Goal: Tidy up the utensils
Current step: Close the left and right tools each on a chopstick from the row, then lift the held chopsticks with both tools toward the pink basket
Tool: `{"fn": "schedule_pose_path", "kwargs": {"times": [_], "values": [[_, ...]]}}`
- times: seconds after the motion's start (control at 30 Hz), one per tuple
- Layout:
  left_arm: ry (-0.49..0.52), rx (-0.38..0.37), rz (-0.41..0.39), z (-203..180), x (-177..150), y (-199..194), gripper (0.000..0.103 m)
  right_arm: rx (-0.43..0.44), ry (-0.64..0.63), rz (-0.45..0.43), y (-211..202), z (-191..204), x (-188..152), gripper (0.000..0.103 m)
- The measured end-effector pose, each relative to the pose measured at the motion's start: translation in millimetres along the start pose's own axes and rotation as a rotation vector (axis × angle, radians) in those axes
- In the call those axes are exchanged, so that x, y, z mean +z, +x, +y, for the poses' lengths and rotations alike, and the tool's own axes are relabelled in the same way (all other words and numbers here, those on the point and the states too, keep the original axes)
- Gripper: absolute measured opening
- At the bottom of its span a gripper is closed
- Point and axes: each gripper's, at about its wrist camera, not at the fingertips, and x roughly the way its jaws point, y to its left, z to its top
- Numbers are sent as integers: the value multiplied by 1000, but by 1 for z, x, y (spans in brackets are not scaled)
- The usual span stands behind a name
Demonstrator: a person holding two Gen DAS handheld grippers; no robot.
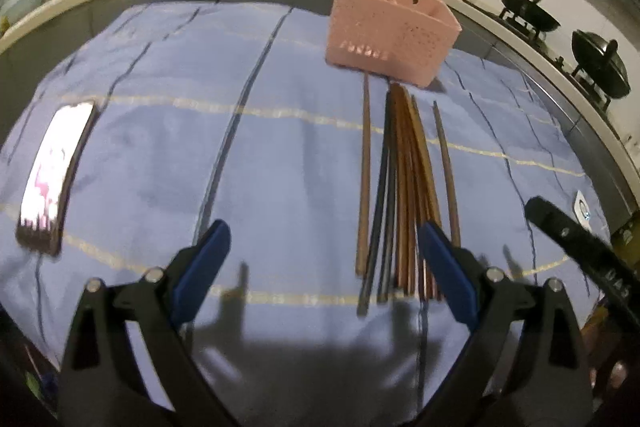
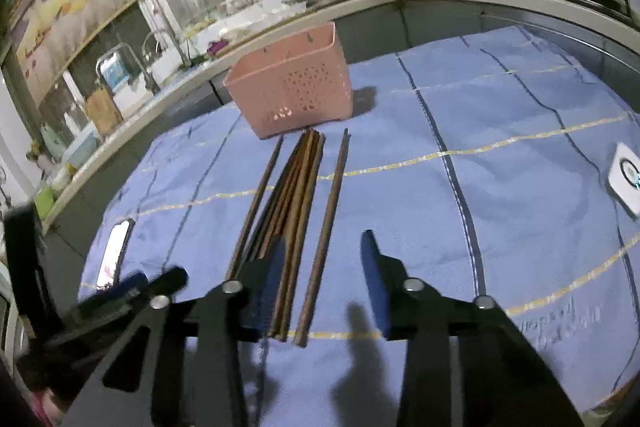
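Where chopsticks (image 1: 404, 187) lie, cloth (image 1: 280, 147) beyond.

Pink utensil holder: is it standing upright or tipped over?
Upright. The pink utensil holder sits on its base on the blue cloth, open top facing up, just beyond the chopsticks lying flat.

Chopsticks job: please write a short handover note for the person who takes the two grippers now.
Left gripper: open, empty, above the cloth beside the chopsticks.
Right gripper: open, empty; the near ends of some chopsticks lie between its fingers, not gripped.
Pink holder: upright at the far end of the chopsticks; no chopsticks visible inside.
Done: nothing placed yet.
Left: move every chopstick into the holder.
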Motion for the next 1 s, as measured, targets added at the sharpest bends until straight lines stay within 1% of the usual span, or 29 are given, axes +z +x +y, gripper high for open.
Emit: {"fn": "schedule_pose_path", "kwargs": {"times": [0.03, 0.07, 0.13, 0.17, 0.23, 0.3, 0.53, 0.6, 0.7, 0.83, 1.0], "values": [[22, 6, -12, -2, 10, 5, 83, -13, -21, 10, 5, 1, 3, 31], [32, 14, -24, -1, 17, 7, 81, -24, -37, 17, 10, 1, 5, 31], [53, 27, -25, -5, 33, 21, 73, -40, -83, 51, 24, 5, 7, 31], [68, 30, -18, -7, 37, 27, 70, -44, -103, 64, 30, 6, 8, 31], [117, 56, 9, -14, 43, 43, 58, -46, -130, 103, 44, 10, 8, 31], [139, 39, 49, -18, 45, 56, 51, -46, -139, 124, 56, 12, 9, 31], [163, 48, 92, -25, 41, 77, 49, -63, -174, 165, 77, 13, 5, 31], [165, 59, 105, -25, 39, 82, 49, -86, -198, 168, 82, 14, 3, 31], [191, 78, 96, -26, 36, 84, 48, -132, -250, 145, 81, 15, 0, 31], [199, 72, 101, -19, 34, 80, 46, -175, -232, 132, 76, -2, 2, 31], [239, 75, 105, -21, 44, 84, 46, -169, -207, 154, 81, -13, 17, 31]]}}
